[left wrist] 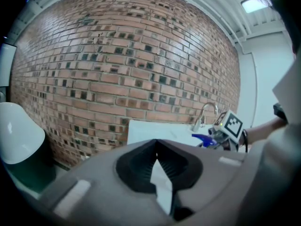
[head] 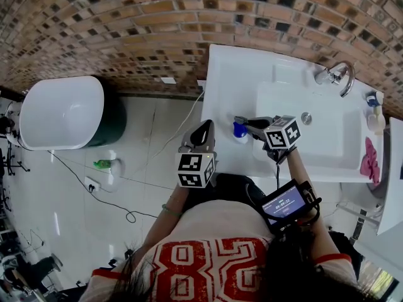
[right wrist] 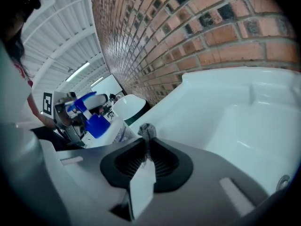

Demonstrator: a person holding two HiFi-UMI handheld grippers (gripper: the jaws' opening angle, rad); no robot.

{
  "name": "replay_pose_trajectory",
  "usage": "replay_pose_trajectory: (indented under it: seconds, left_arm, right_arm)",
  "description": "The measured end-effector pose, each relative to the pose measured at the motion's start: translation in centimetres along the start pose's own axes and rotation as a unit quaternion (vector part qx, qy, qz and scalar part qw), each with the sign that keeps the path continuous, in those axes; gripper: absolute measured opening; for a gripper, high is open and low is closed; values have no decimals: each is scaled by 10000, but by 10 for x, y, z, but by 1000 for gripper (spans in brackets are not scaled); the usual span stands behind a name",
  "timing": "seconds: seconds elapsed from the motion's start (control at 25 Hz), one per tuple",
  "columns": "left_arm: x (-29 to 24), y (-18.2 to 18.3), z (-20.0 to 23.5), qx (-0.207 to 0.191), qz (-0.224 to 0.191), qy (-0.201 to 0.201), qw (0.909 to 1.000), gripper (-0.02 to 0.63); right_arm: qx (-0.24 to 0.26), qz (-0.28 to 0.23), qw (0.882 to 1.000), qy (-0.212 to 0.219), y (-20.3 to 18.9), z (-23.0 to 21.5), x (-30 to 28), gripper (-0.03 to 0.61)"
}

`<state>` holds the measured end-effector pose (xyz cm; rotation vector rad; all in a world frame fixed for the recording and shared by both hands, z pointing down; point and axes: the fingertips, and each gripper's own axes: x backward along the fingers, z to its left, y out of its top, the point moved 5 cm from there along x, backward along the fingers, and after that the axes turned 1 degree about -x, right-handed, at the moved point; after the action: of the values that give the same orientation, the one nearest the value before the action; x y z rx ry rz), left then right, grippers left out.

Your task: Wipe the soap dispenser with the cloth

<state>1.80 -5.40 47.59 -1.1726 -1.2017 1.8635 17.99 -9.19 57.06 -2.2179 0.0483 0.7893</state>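
Note:
The soap dispenser, a white bottle with a blue pump, stands on the left part of the white washstand. In the right gripper view the soap dispenser is just left of the jaws. My right gripper points at it from the right and is shut on a small grey tuft of cloth. My left gripper hangs left of the washstand over the floor, apart from the bottle, its jaws shut with nothing in them. From the left gripper view the blue pump shows far off.
A chrome tap and a drain belong to the basin. Small bottles and a pink cloth sit at its right edge. On the floor are a white bin, a green object and a cable with a socket strip.

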Motion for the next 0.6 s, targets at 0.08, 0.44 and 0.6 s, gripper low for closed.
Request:
replay_pose_trajectory:
  seconds: [0.08, 0.44, 0.6]
  left_arm:
    - [1, 0, 1, 3, 8, 0, 10000, 3]
    - [0, 0, -2, -25, -6, -39, 10000, 3]
    - [1, 0, -4, -42, -3, -62, 10000, 3]
  right_arm:
    - [49, -221, 9997, 46, 13, 5, 15, 46]
    - [236, -478, 9984, 203, 30, 23, 47, 46]
    - [-15, -283, 9993, 250, 7, 20, 35, 46]
